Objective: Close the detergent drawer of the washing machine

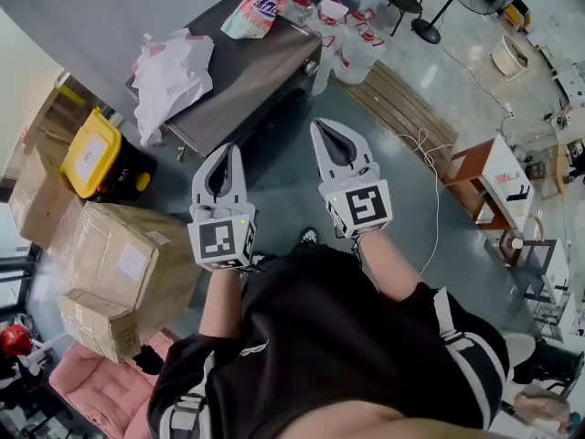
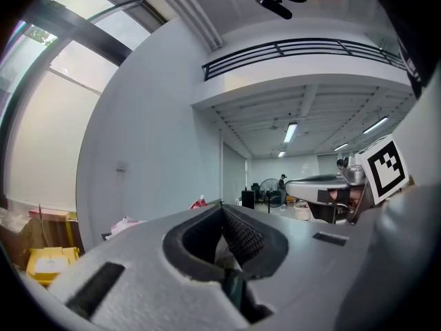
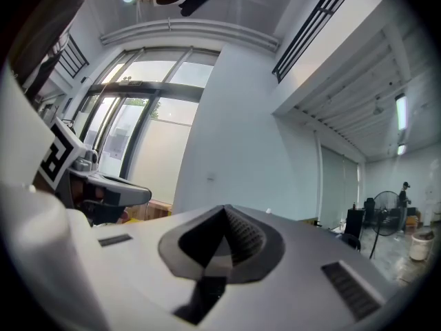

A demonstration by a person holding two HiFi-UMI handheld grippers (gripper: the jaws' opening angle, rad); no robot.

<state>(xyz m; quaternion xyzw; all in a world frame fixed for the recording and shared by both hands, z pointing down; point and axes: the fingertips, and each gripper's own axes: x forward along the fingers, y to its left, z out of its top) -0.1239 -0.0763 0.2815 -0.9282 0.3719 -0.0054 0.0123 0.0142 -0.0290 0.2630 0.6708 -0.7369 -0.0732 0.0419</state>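
Washing machine (image 1: 247, 67), dark-topped, is standing just ahead of the person. Its detergent drawer is not showing clearly enough in any view to place it or tell whether it is closed. Cardboard boxes (image 1: 119, 263) are sitting on the floor to the machine's left. A white plastic bag (image 1: 169, 71) is lying on the machine's top, and a detergent pouch (image 1: 256, 9) is resting at its far edge. Left gripper (image 1: 232, 151) and right gripper (image 1: 317, 128) are hovering side by side, short of the machine and pointing toward it, each with jaws pressed fully together on nothing.
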